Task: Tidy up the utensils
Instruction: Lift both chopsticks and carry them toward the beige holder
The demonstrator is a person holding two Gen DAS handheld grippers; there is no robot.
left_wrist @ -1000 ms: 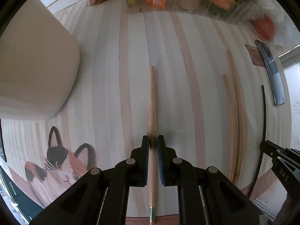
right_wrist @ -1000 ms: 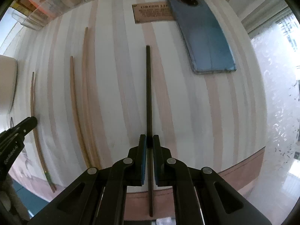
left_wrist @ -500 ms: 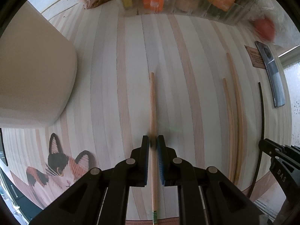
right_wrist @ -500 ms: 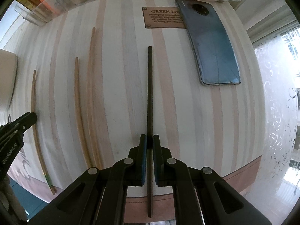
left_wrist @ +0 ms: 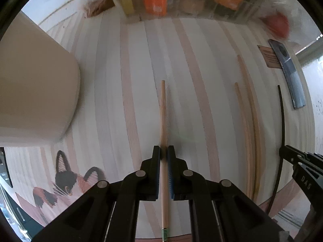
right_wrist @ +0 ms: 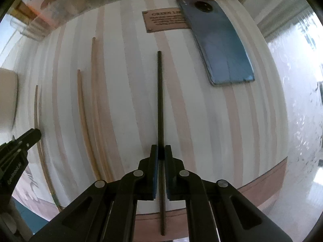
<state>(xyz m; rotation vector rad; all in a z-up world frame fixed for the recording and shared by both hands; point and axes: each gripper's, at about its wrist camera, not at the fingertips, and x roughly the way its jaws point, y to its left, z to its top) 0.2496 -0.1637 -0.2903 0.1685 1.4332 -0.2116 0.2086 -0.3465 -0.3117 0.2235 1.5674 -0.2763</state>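
On the striped table (left_wrist: 113, 80): four chopsticks, two gripped, two loose.
Left claw (left_wrist: 164, 149): clenched on wooden chopstick (left_wrist: 163, 113), tip pointing far, tail end past near table edge.
Right claw (right_wrist: 160, 148): clenched on black chopstick (right_wrist: 159, 100), same lie.
Loose pair (right_wrist: 91, 109): between both claws, untouched.
Risk: thin round sticks, narrow pinch; likely to swivel or slip if tilted.
Risk: phone (right_wrist: 218, 40) far right of black tip; possible knock on swing.

Black gripper (left_wrist: 163, 150) arms, silver screws, blue pads (left_wrist: 170, 173).
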